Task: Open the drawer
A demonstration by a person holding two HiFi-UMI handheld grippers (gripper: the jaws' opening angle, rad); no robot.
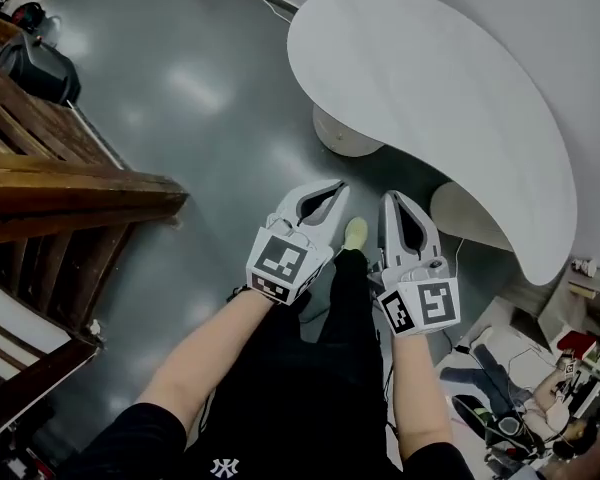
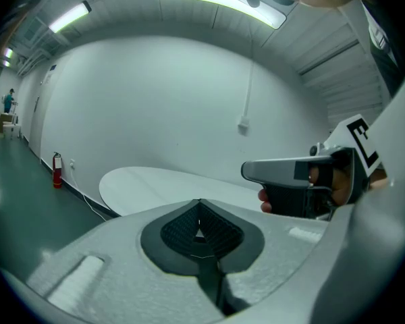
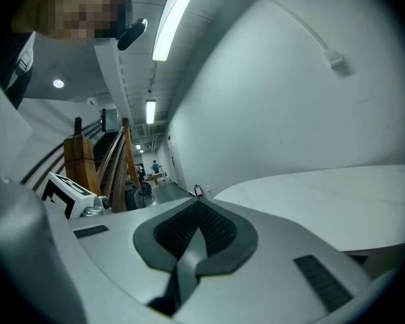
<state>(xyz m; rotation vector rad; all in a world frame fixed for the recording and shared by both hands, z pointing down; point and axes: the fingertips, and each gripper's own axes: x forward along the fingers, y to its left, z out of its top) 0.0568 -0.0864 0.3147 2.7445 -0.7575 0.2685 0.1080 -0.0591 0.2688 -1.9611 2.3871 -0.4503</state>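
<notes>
No drawer shows in any view. In the head view my left gripper (image 1: pixel 340 185) and right gripper (image 1: pixel 390 198) hang side by side over the grey floor, in front of my legs, both pointing toward a white curved table (image 1: pixel 430 88). Both are shut with nothing between the jaws. In the left gripper view the left gripper (image 2: pixel 200 202) has its dark ribbed pads closed tip to tip, and the right gripper's body (image 2: pixel 304 181) is at the right. The right gripper (image 3: pixel 197 202) is closed the same way in its own view, with the table (image 3: pixel 337 194) beyond.
A wooden staircase (image 1: pixel 50 188) stands at the left. The table rests on round white pedestals (image 1: pixel 340 133). Cables and clutter (image 1: pixel 520 388) lie on the floor at the lower right. A red fire extinguisher (image 2: pixel 56 171) stands by the white wall.
</notes>
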